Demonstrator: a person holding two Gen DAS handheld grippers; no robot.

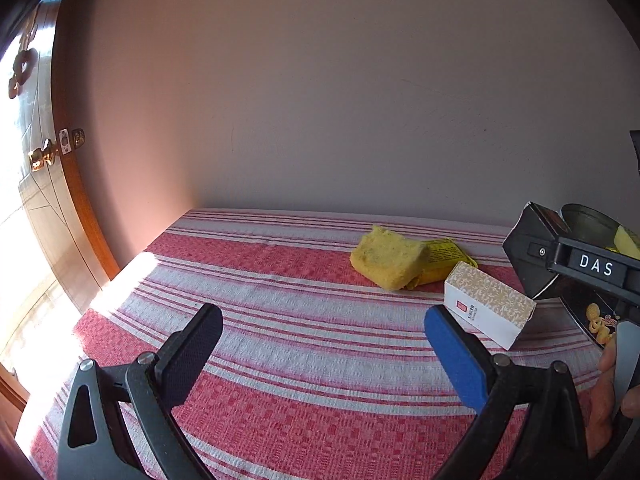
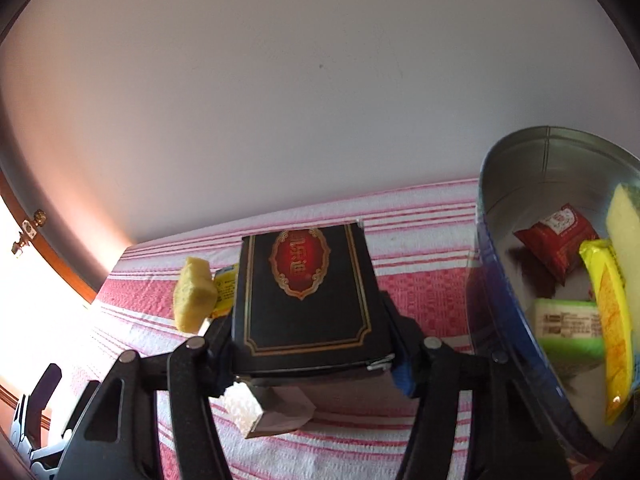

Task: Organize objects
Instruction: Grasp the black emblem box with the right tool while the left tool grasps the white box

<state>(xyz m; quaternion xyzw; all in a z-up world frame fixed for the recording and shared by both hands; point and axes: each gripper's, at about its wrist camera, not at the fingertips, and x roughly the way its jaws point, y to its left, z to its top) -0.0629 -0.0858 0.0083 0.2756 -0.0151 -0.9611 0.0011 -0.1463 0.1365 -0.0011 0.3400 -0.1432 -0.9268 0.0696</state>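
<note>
My right gripper (image 2: 312,356) is shut on a black box (image 2: 306,292) with a red and gold emblem and holds it above the striped tablecloth, left of the round metal tin (image 2: 532,168). The black box (image 1: 528,246) also shows at the right edge of the left wrist view. My left gripper (image 1: 324,332) is open and empty above the cloth. A yellow sponge (image 1: 386,258) lies ahead of it, with a yellow packet (image 1: 446,254) behind and a white and gold box (image 1: 486,304) to its right.
The tin holds a red packet (image 2: 554,236), a green packet (image 2: 568,326), a yellow packet (image 2: 612,320) and a pale sponge (image 2: 624,224). A white wall stands behind the table. A wooden door with a brass knob (image 1: 42,156) is at the left.
</note>
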